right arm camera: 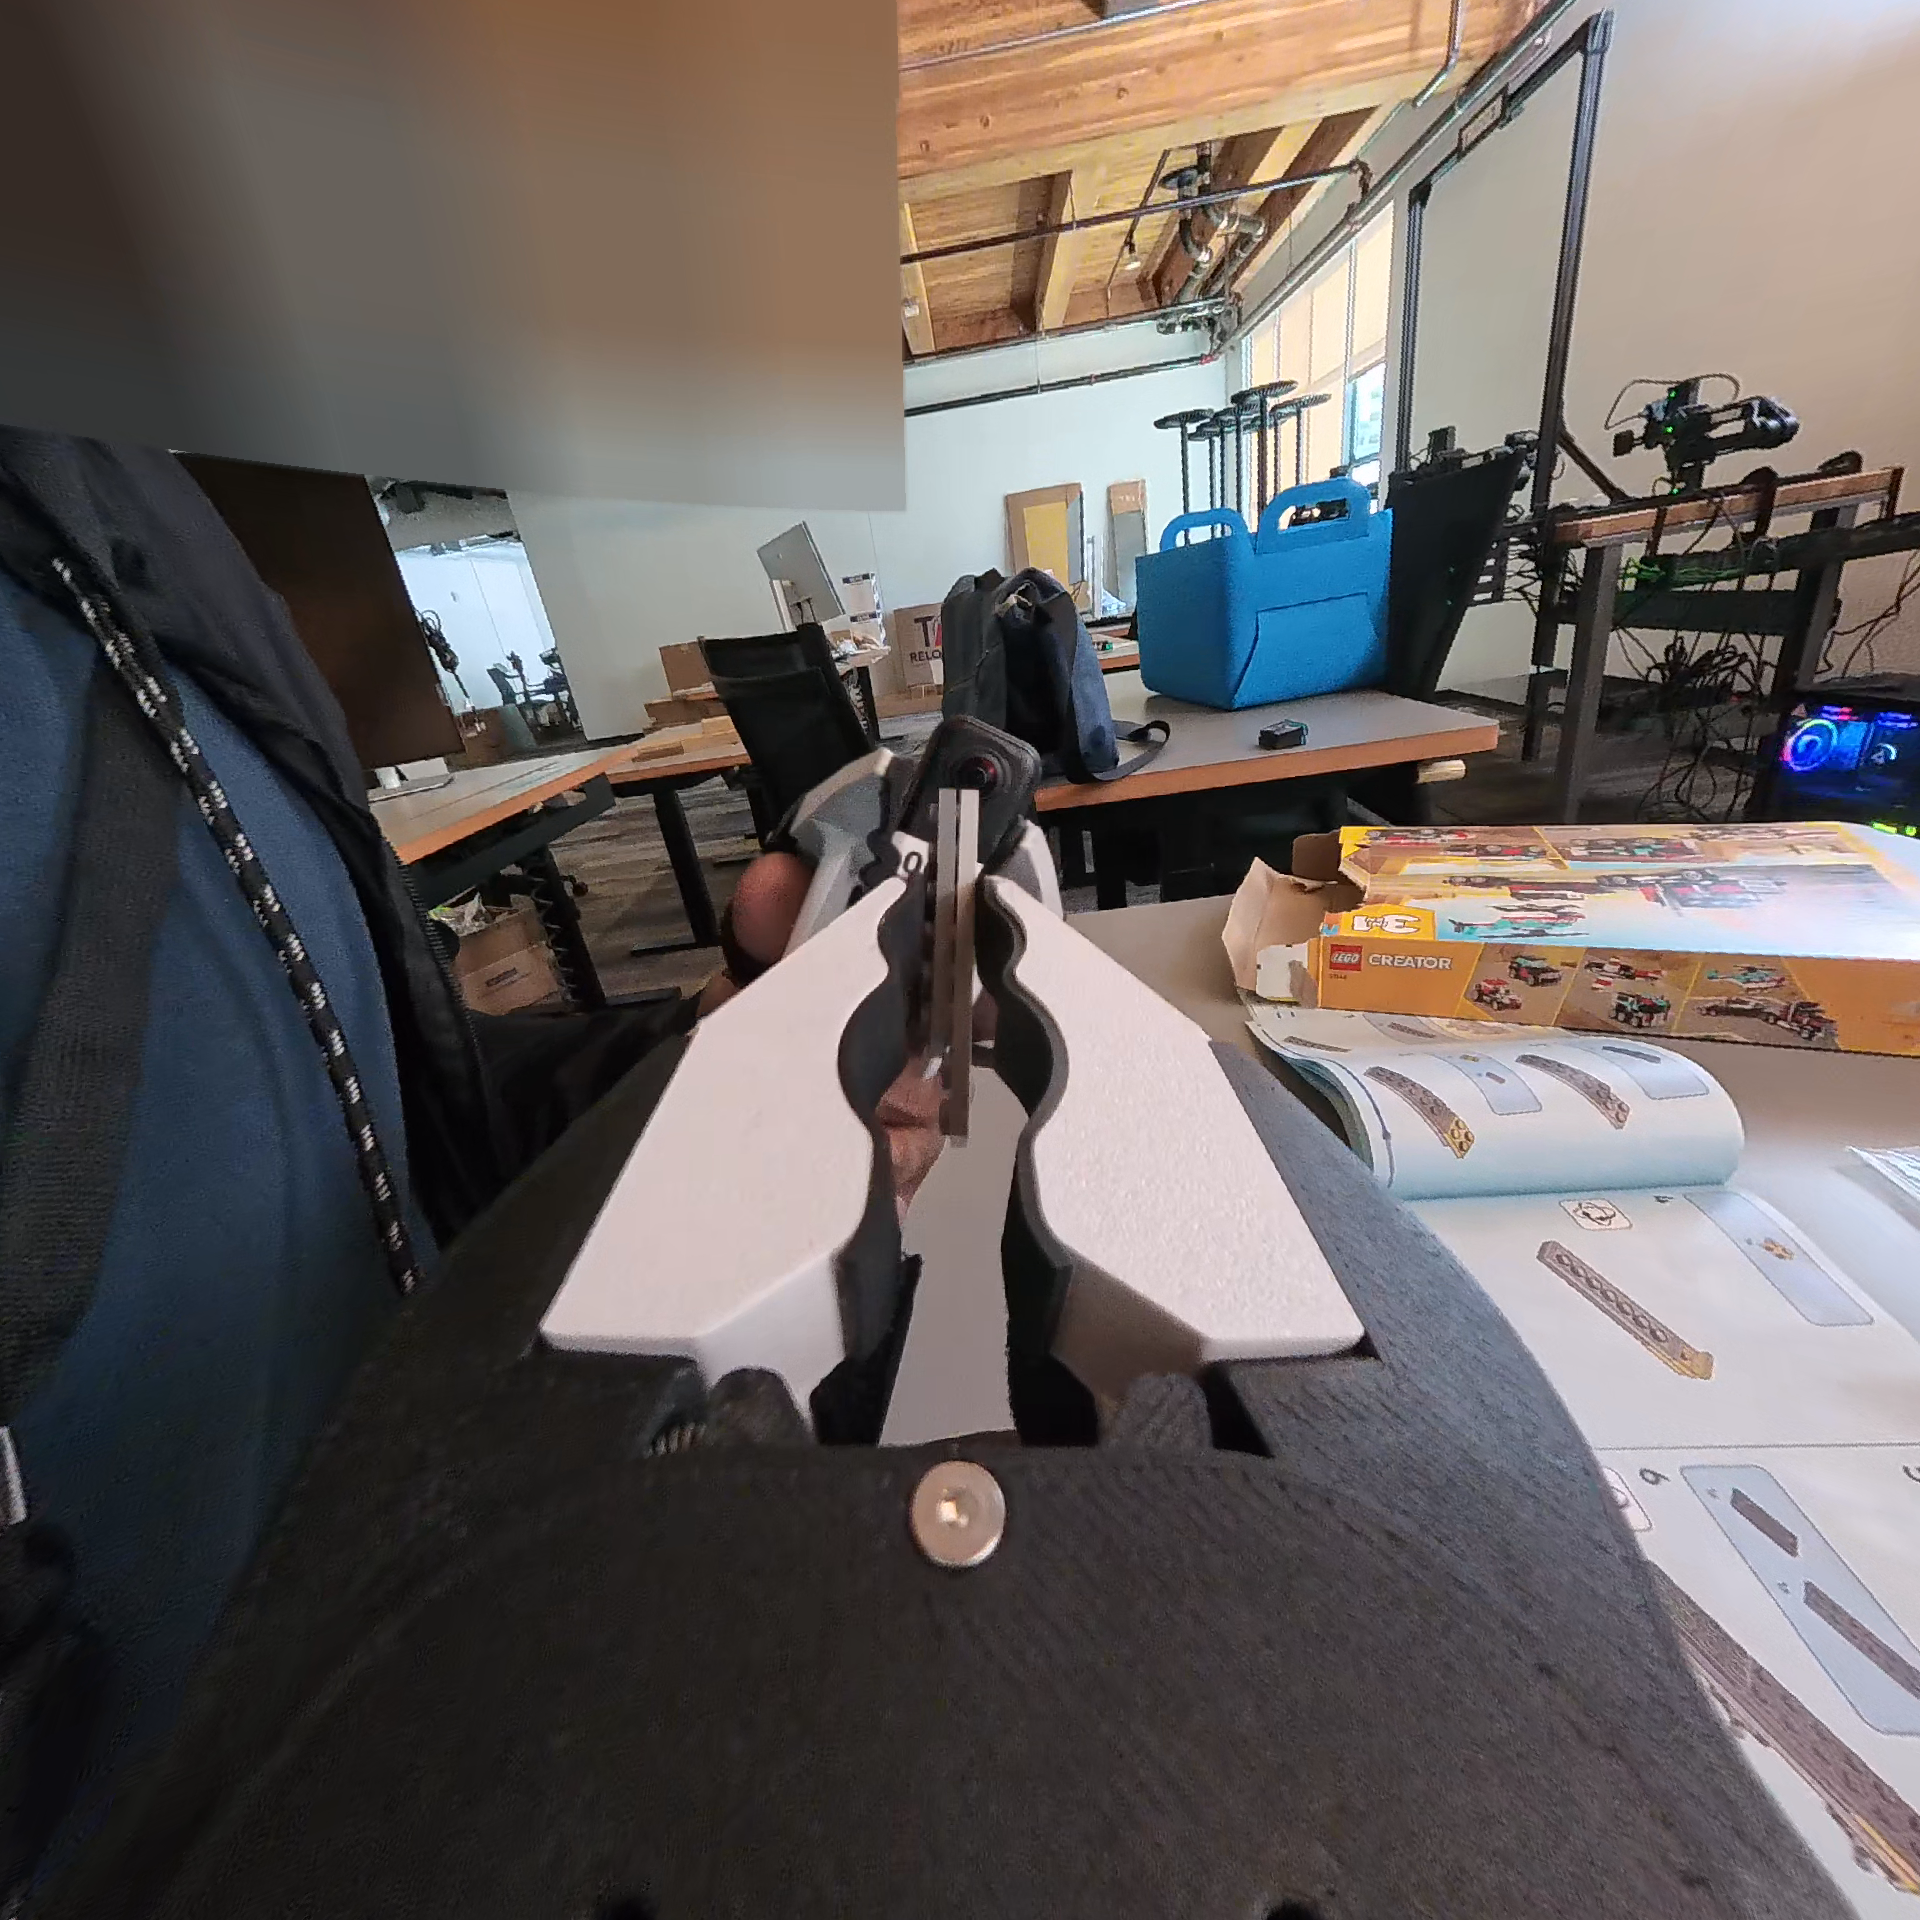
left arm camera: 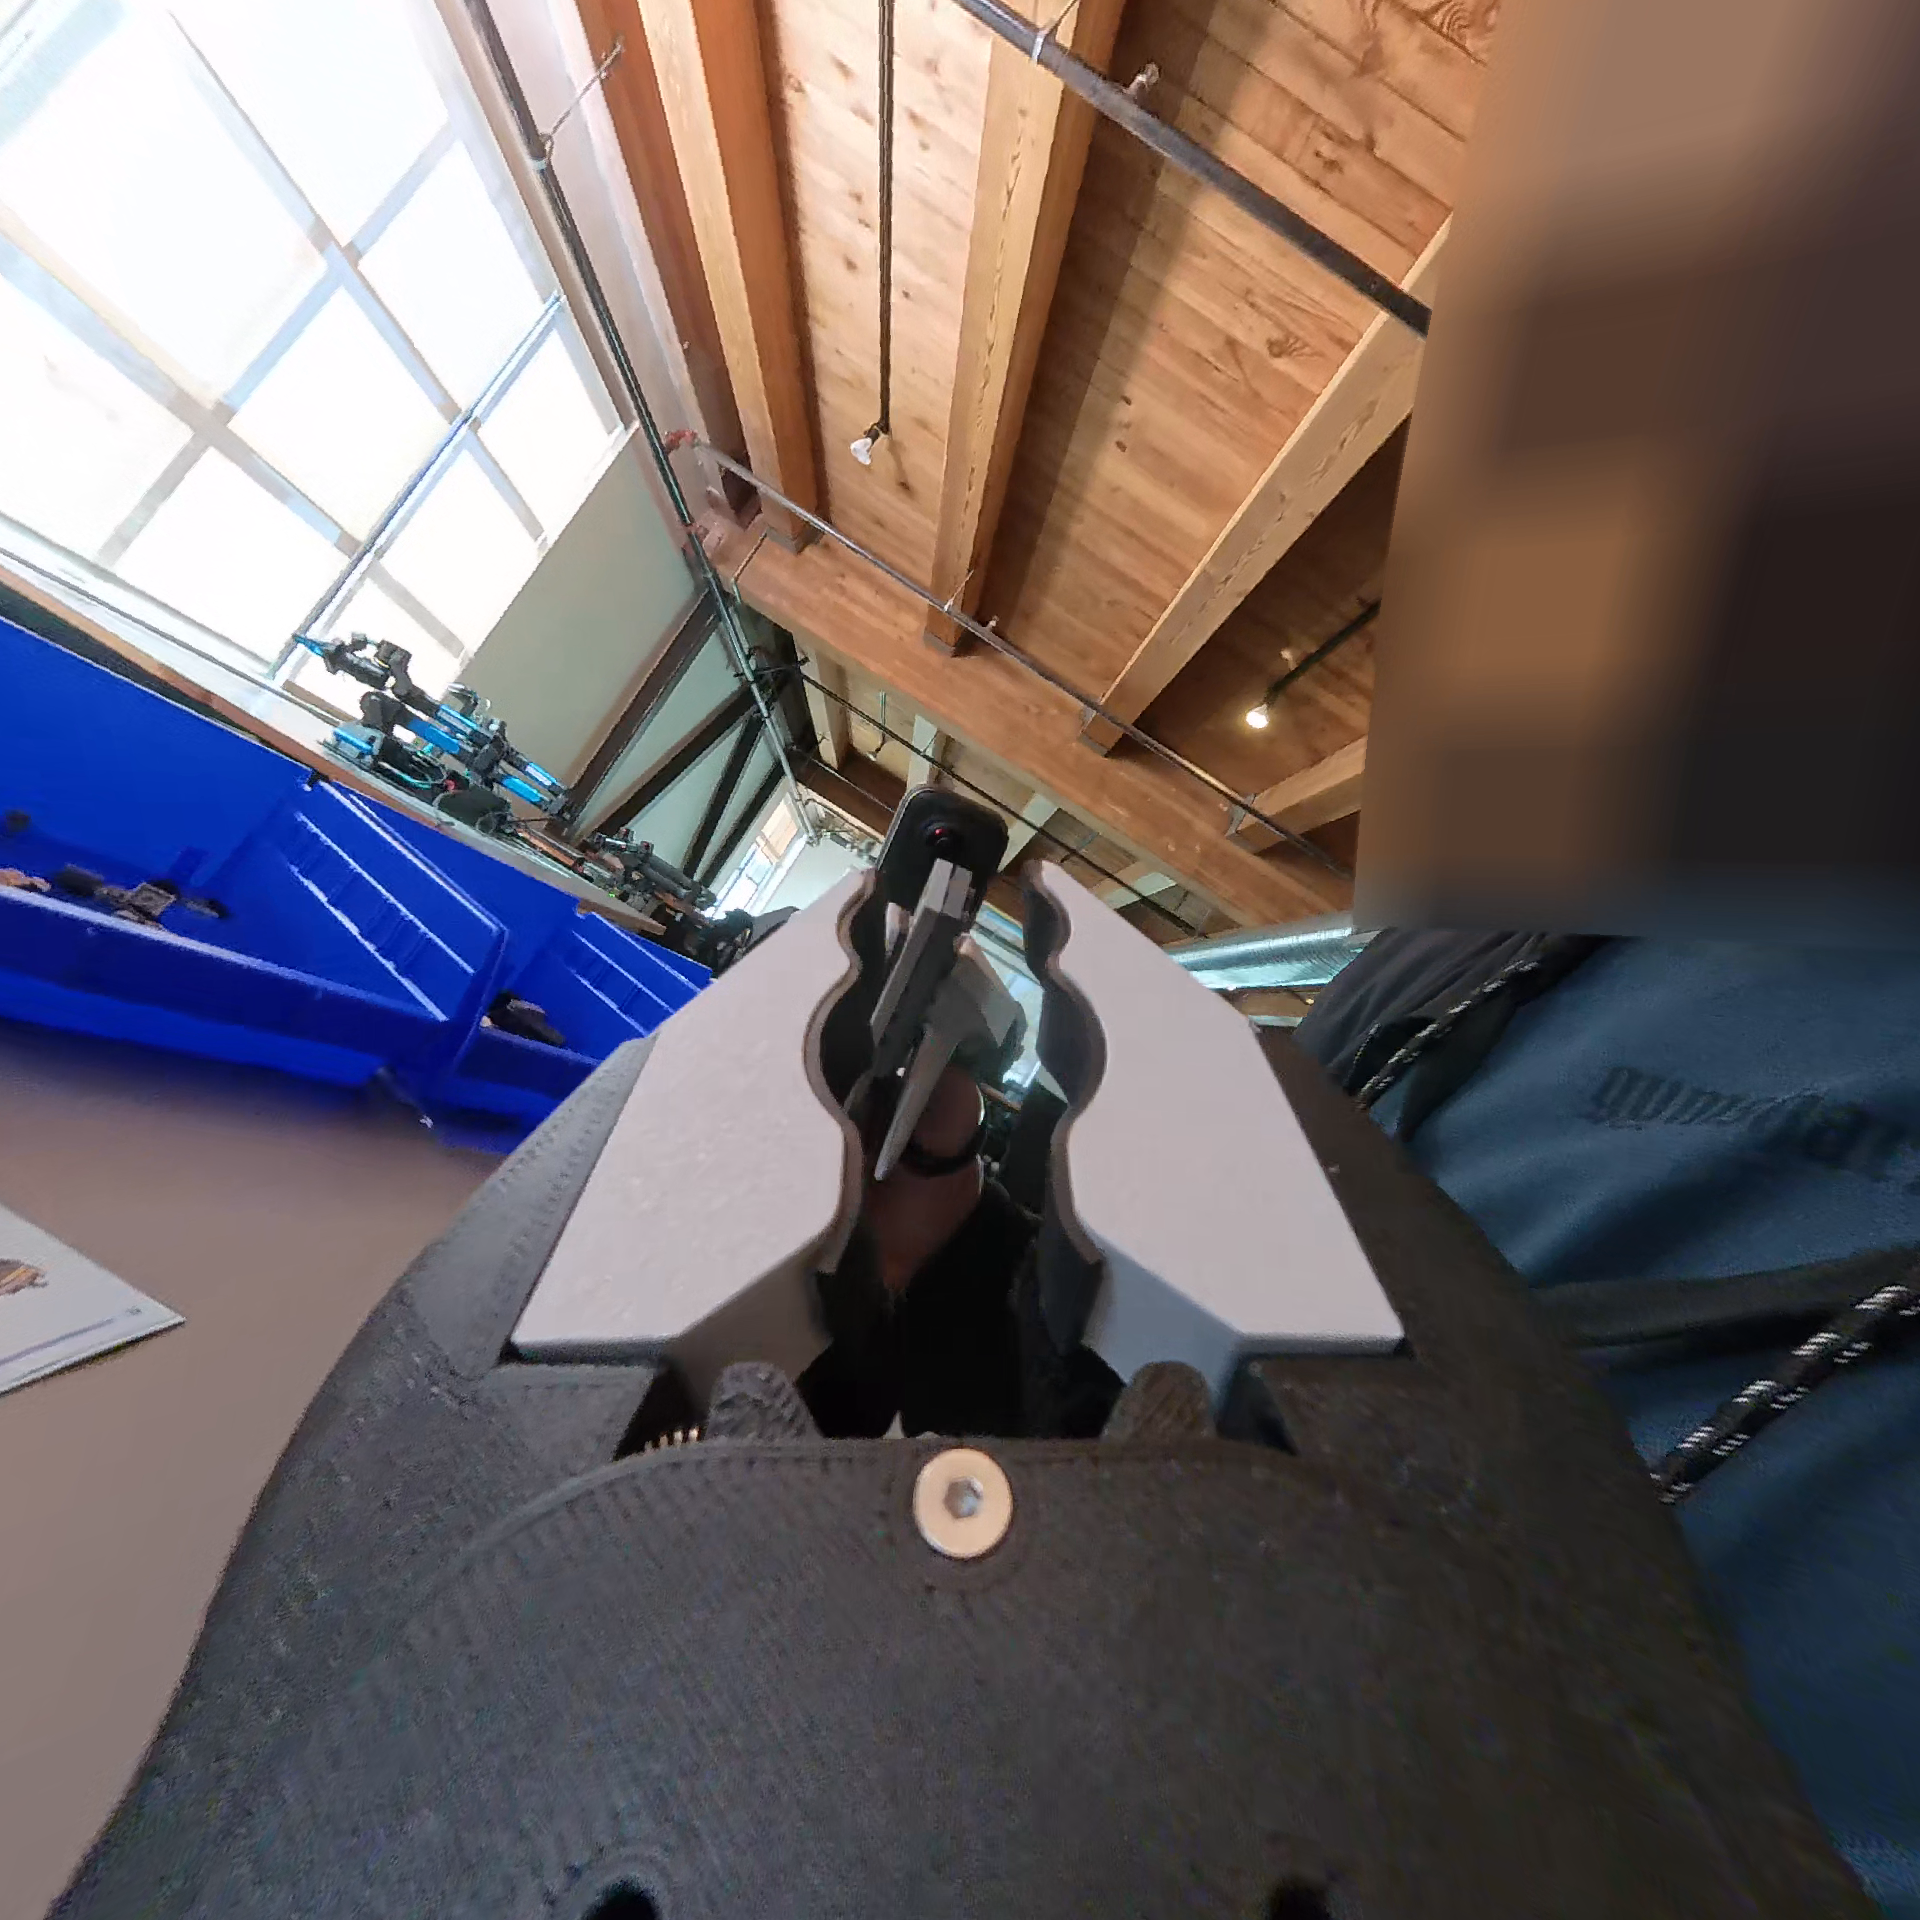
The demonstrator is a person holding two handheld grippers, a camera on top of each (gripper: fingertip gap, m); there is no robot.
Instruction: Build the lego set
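Observation:
A long thin grey lego plate (right arm camera: 958,966) stands edge-on between the pads of my right gripper (right arm camera: 951,902), which is shut on it. In the left wrist view the same plate (left arm camera: 928,977) runs tilted through the gap of my left gripper (left arm camera: 951,883). The left jaws stand apart around the plate, and the right-hand pad (left arm camera: 1060,1029) is clear of it. The two grippers face each other, raised above the table. The right gripper's camera (left arm camera: 940,831) shows just past my left fingertips. The left gripper's camera (right arm camera: 977,771) shows past my right ones.
Blue sorting trays (left arm camera: 312,935) holding small loose pieces (left arm camera: 135,896) sit on the brown table (left arm camera: 208,1195) at left. A leaflet corner (left arm camera: 62,1309) lies nearer. The opened yellow lego box (right arm camera: 1610,935) and the open instruction booklet (right arm camera: 1558,1247) lie at right. A person in a blue hoodie (right arm camera: 208,987) is close behind.

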